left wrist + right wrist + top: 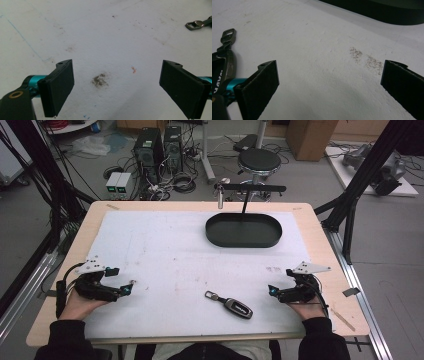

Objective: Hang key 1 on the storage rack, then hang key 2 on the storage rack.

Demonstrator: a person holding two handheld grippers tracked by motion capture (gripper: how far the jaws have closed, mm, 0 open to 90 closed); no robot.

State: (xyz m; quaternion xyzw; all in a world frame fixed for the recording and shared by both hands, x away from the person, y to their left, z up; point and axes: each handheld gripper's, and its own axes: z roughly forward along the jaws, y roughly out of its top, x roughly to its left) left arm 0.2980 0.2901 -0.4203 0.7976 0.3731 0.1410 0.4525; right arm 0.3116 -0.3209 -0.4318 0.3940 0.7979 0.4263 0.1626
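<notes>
A dark car key fob with a metal clip lies flat on the white mat near the front edge, between my two grippers. My left gripper rests at the front left, jaws wide open on bare mat; the clip shows far off at that view's upper right. My right gripper rests at the front right, also wide open and holding nothing. In the right gripper view the key fob lies just outside the left jaw.
A black oval tray sits at the back right of the mat, its wall seen ahead of the right gripper. A thin black stand with a crossbar rises behind it, a small silver object hanging from its left end. Wooden table edges surround the mat.
</notes>
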